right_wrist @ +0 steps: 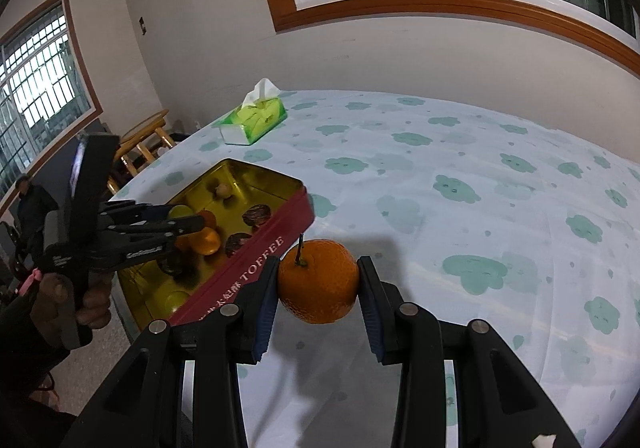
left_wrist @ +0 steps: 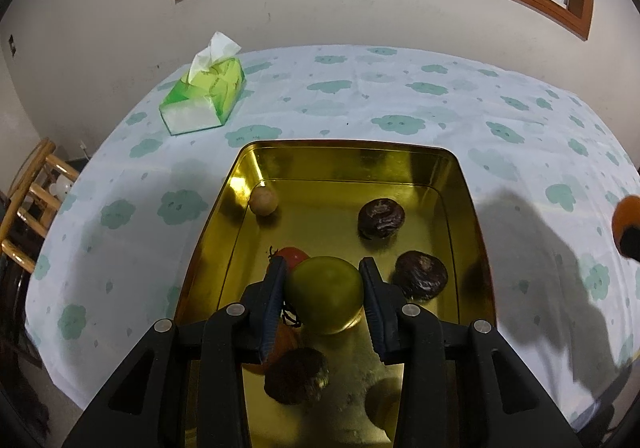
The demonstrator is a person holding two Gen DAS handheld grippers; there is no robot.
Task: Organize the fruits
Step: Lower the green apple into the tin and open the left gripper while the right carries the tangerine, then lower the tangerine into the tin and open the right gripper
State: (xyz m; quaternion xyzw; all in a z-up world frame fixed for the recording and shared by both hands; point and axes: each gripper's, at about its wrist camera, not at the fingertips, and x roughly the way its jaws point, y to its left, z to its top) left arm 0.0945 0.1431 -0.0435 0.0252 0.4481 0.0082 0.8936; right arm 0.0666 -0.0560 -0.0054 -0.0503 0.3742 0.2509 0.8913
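While over tin [left_wrist: 466, 208], left hand-held gripper [left_wrist: 324, 294] clamps green fruit [left_wrist: 326, 294]

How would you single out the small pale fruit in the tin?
Start at the gold-lined tin on the clouded tablecloth. Look in its far left corner, toward the tissue pack. The small round beige fruit sits alone there, smoother and paler than the dark wrinkled fruits.

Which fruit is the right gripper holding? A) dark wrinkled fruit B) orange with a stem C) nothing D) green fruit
B: in the right wrist view the right gripper is closed on the orange, stem up, beside the tin; the green fruit sits in the left gripper.
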